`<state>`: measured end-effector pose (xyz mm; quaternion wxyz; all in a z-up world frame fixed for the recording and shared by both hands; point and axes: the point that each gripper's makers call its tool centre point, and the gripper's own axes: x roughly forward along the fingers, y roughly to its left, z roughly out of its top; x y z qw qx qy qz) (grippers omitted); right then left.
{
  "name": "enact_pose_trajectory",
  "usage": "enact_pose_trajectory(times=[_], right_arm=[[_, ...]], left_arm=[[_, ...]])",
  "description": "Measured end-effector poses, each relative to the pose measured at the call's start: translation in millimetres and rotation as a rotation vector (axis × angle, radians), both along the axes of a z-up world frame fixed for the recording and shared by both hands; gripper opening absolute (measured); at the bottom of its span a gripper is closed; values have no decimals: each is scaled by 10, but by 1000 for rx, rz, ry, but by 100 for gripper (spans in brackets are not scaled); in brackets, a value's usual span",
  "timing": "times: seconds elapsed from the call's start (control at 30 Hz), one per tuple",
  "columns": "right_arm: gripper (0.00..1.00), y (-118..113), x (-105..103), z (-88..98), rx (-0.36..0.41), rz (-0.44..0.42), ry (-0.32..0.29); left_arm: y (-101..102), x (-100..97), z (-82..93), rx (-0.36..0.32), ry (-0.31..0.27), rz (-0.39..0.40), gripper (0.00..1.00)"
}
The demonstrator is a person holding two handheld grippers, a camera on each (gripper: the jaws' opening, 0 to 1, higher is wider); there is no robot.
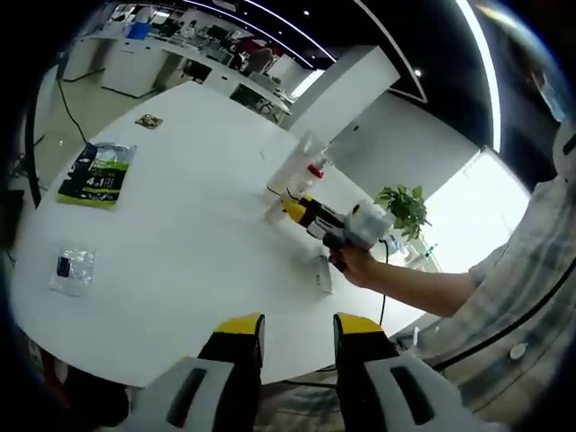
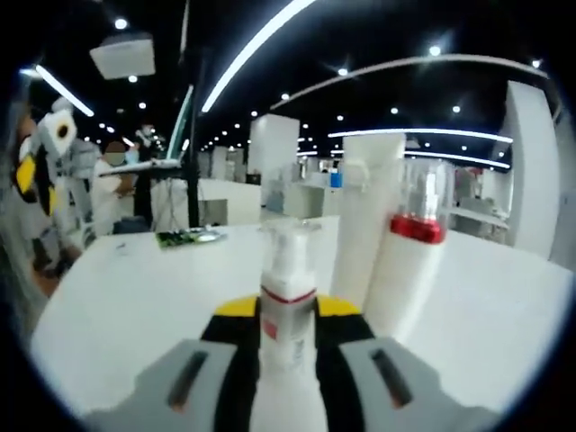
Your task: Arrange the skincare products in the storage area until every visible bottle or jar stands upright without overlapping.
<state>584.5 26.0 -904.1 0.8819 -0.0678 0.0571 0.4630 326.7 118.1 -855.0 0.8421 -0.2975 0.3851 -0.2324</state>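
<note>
The white table [image 1: 180, 225] carries everything. In the right gripper view, a tall white tube [image 2: 367, 216] and a red-collared spray bottle [image 2: 409, 270] stand upright, just beside each other. My right hand-held gripper [image 2: 288, 337] is clamped on a small pump bottle [image 2: 288, 306], upright between the jaws, in front of those two.

I judge the step in hand is placing this pump bottle next to the standing pair. The next move calls for setting it down level with a clear gap, then opening the jaws without tipping it.

The left gripper view gives the wider layout: my right hand-held gripper [image 1: 310, 214] reaching in at the bottles, a green packet [image 1: 97, 174] and a small clear pouch [image 1: 72, 268] lying well apart from them. My left hand-held gripper [image 1: 297, 337] hangs at the table's near edge, jaws apart, holding nothing.
</note>
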Motion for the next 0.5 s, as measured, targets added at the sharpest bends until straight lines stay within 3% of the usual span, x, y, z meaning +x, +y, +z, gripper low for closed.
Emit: enact_pose_trajectory(times=[0.2, 0.5], right_arm=[[20, -17, -17, -2, 10, -3, 9], [21, -45, -52, -53, -43, -12, 22]], left_arm=[[54, -60, -14, 2, 2, 17, 31], [-3, -85, -39, -4, 1, -3, 30]])
